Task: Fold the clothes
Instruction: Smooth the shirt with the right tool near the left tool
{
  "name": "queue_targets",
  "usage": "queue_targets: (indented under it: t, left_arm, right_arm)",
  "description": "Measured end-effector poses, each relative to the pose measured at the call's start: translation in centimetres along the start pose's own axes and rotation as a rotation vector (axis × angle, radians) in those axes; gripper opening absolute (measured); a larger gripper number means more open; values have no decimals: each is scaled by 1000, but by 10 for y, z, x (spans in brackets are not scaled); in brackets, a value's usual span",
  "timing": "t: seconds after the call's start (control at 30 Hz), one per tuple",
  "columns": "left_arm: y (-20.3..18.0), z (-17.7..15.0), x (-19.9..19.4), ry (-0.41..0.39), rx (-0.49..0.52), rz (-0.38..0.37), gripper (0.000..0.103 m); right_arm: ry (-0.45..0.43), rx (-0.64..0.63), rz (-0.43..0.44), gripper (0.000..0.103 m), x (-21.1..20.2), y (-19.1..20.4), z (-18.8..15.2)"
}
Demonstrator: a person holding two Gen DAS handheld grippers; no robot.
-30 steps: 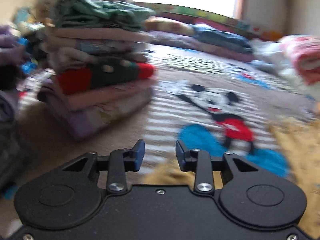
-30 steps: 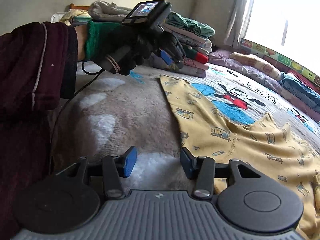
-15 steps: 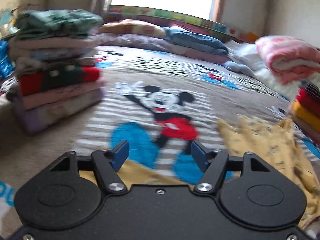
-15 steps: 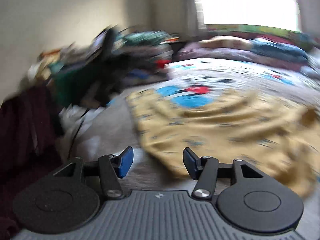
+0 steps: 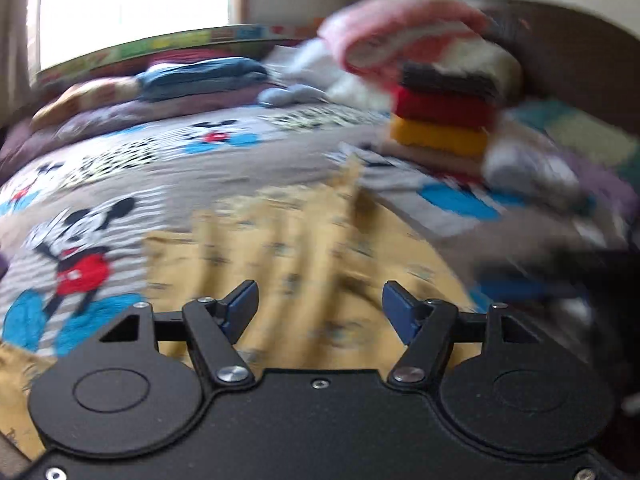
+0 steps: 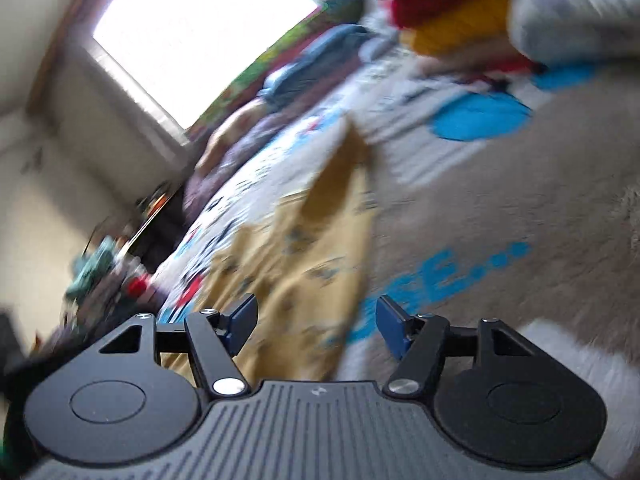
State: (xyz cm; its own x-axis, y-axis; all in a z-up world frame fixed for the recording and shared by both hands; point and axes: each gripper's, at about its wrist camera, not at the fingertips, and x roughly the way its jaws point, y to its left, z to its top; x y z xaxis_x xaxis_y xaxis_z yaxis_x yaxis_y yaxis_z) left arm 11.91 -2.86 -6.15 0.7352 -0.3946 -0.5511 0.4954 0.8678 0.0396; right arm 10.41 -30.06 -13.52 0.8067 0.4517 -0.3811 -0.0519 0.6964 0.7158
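A yellow printed garment point(image 5: 296, 248) lies spread and rumpled on a bed covered by a cartoon-mouse blanket point(image 5: 80, 248), directly ahead of both hand-held grippers. The left gripper point(image 5: 320, 312) hangs over the near part of the cloth with its blue-padded fingers point(image 5: 240, 308) spread apart and nothing between them. The right gripper point(image 6: 316, 320) is rolled sharply to one side, so the room tilts in its view; its jaws are opening, and its blue fingers point(image 6: 390, 330) frame the garment's near edge point(image 6: 320, 264) without pressing on it. From that side one corner of the yellow cloth rises to a point toward the far end of the bed. A stack of folded clothes point(image 5: 440, 108), pink and white on top with black, red and yellow layers beneath, stands on the blanket beyond the garment to the right. Pillows and folded bedding point(image 5: 200, 76) line the far edge of the bed under a bright window point(image 5: 132, 0). Both views are heavily blurred, and a dark shape at the right edge of the left view may be the other gripper, though it is too smeared to tell.
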Motion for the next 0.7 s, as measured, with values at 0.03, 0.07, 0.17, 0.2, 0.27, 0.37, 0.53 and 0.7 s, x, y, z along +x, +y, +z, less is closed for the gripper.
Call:
queue_targets:
  t: [0.03,0.07,0.17,0.2,0.27,0.37,0.53,0.7]
  left_arm:
    - [-13,-1,3,17,21,-7,68]
    - [-22,-2,7,29,34,-17,68]
    - [-43,-6,18,38,74,-91,68]
    - [-48,-6,22,31,88,-113,68]
    - [-54,-9,27,16,99,-144,68]
    - [-49,-14,33,17,74,-167,68]
    - [-35,-19,39,32,22,-173,68]
    - [-23,-19,36,21,-35,-179,68]
  right_arm:
    - [-3,39,-4,65,6,-9,5]
    - [-14,67,7,65,12,-16,11]
    - [-22,97,22,64,34,-29,33]
    - [-21,96,24,63,43,-32,41]
    - [-17,94,20,62,65,-40,61]
    - [32,76,5,52,98,-48,89]
    - [90,110,-40,32,140,-58,128]
    - [116,105,-28,33,171,-54,144]
